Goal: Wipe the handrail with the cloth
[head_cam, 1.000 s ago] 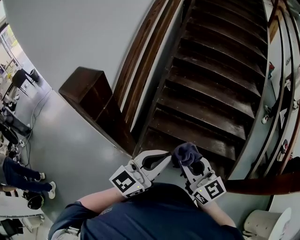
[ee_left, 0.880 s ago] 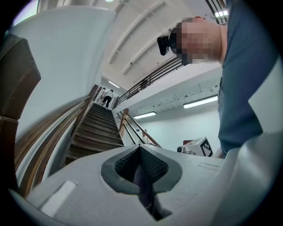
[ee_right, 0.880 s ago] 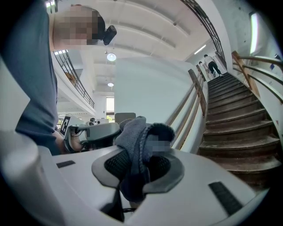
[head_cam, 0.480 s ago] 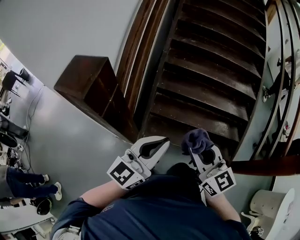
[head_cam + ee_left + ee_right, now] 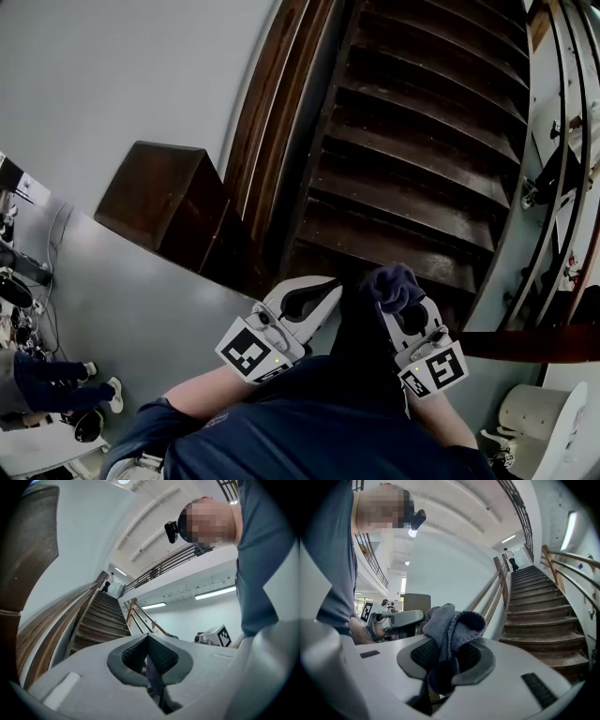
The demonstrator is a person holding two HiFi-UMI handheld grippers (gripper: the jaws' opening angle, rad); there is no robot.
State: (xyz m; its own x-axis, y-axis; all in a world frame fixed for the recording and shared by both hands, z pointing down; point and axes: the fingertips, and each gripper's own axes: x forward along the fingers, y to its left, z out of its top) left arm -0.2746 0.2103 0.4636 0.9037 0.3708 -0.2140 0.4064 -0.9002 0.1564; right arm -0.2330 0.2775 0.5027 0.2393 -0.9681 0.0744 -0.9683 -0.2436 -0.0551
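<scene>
Here, the white right gripper [image 5: 403, 309] is clamped on a bunched blue-grey terry cloth [image 5: 452, 625], which spills above its jaws. The white left gripper [image 5: 147, 653], just beside it, has its jaws pressed together on nothing. Beyond both rises a dark wooden staircase [image 5: 412, 178], and its brown wooden handrail [image 5: 265, 131] runs along the grey wall, well apart from the cloth.

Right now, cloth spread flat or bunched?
Bunched: the cloth is a crumpled wad pinched in the right tool, folds bulging above it.
</scene>
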